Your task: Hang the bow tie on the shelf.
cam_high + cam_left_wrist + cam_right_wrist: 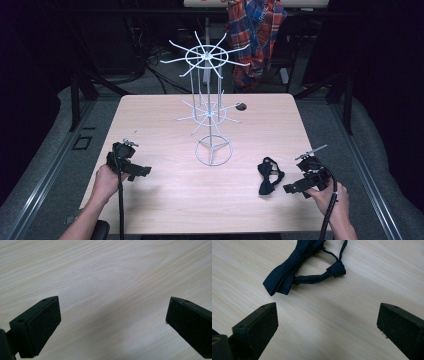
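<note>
A dark navy bow tie with its strap lies flat on the wooden table, right of centre. In the right gripper view the bow tie sits just beyond the jaws. My right gripper hovers right beside it, open and holding nothing; its jaws stand wide apart. A white wire rack with two tiers of radiating hooks stands on a ring base mid-table. My left gripper is open near the table's left edge, and between its jaws lies bare wood.
A small dark hole marks the tabletop behind the rack. A plaid shirt hangs beyond the far edge. Dark frame posts and cables stand around the table. Bare wood stretches between the two grippers.
</note>
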